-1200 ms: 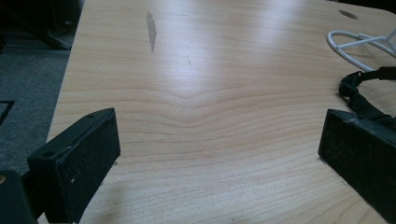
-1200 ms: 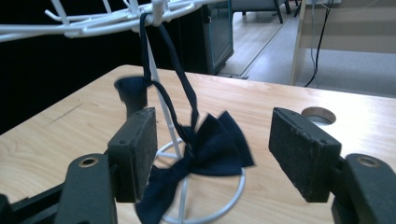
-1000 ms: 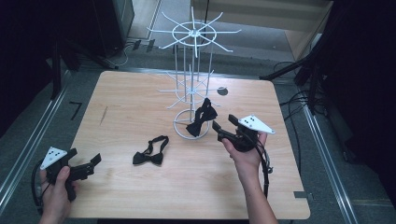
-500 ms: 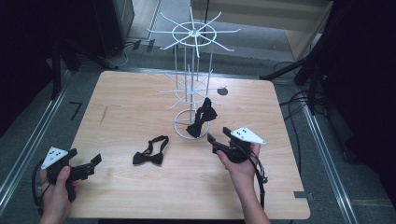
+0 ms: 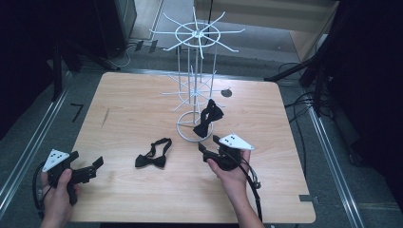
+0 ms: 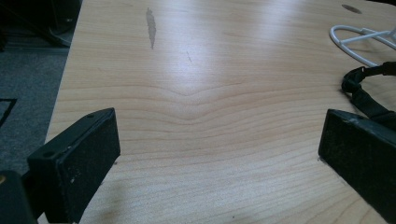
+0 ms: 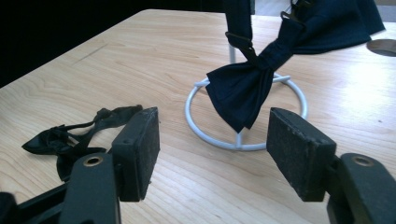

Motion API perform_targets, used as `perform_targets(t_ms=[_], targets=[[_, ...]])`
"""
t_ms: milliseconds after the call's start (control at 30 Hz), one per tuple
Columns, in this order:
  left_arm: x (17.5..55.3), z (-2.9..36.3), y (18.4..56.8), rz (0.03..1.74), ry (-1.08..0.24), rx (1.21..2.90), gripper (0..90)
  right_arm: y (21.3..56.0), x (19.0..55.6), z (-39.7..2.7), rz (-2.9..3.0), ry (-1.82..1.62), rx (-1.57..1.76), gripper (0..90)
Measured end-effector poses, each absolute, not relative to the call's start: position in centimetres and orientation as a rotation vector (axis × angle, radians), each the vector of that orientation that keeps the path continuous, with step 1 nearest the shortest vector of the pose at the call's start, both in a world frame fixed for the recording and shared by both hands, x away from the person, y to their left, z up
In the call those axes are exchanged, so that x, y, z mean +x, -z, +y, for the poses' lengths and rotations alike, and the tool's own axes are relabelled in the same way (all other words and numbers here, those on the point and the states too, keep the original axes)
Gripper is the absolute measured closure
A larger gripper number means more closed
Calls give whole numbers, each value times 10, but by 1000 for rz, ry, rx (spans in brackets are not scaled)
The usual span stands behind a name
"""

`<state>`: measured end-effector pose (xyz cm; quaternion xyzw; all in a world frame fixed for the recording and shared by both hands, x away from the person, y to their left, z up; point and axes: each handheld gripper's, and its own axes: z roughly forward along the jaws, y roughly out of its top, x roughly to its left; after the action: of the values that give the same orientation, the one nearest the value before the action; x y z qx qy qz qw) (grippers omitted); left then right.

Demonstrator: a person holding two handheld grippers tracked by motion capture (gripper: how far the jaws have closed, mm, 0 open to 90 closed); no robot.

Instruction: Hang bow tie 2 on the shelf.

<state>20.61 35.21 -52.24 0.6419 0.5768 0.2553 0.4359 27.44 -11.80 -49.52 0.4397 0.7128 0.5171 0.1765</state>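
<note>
Bow tie (image 7: 74, 135) left of right claw (image 7: 212, 144) — apart

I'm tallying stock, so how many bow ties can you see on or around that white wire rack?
2. One bow tie hangs on the white wire rack, low over its ring base. The other bow tie lies flat on the table, left of the base. None seem hidden.
</note>
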Motion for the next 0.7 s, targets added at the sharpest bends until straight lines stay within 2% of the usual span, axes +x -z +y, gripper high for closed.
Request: perform_targets(t_ms=[700], targets=[[207, 352, 522, 1432, -635, 1607, 0, 503, 270, -55, 2119, -1474, 1192, 372]])
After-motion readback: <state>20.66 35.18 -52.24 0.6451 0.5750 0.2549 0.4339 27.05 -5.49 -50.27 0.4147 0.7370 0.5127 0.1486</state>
